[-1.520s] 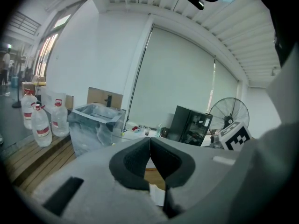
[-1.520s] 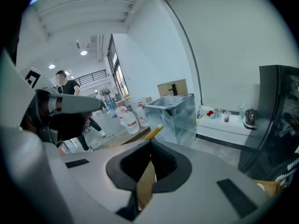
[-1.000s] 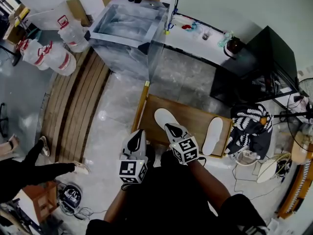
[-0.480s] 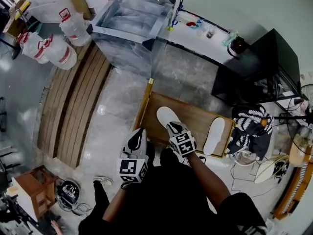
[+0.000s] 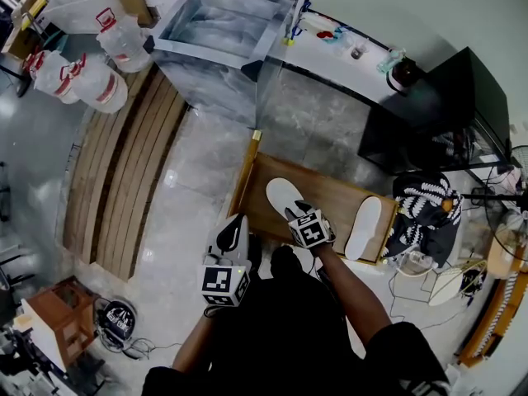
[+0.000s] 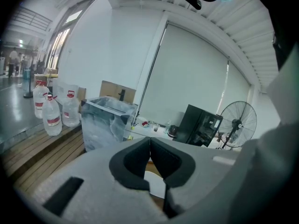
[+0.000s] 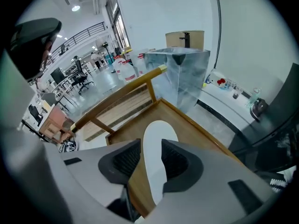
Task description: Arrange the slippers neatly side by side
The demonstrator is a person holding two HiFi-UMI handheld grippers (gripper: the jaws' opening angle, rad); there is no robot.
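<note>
A low brown wooden platform with a raised rim (image 5: 330, 190) is taken as landmark. Two flat white foam slippers are seen on it. The left white slipper (image 5: 283, 195) lies at the platform's left part, angled. The right white slipper (image 5: 363, 225) lies at its right end, well apart from the first. They are not yet side by side.

The right gripper (image 5: 299, 213) is held over the near end of the left white slipper. In the right gripper view its jaws are spread, with the slipper (image 7: 159, 134) seen between them; no pinch is judged to be made yet. The left gripper (image 5: 234, 225) is held off the platform's near-left edge, over the floor. Its jaws are pressed together on nothing (image 6: 149, 141).

Risks, as judged:
- The thin flat sole may be missed if the jaws are closed too high, and only pushed along the board.
- A grip at one end only may let the slipper swing or droop when lifted.
- The slipper may be caught on the raised rim if dragged.
- The other slipper may be knocked askew on arrival.
</note>
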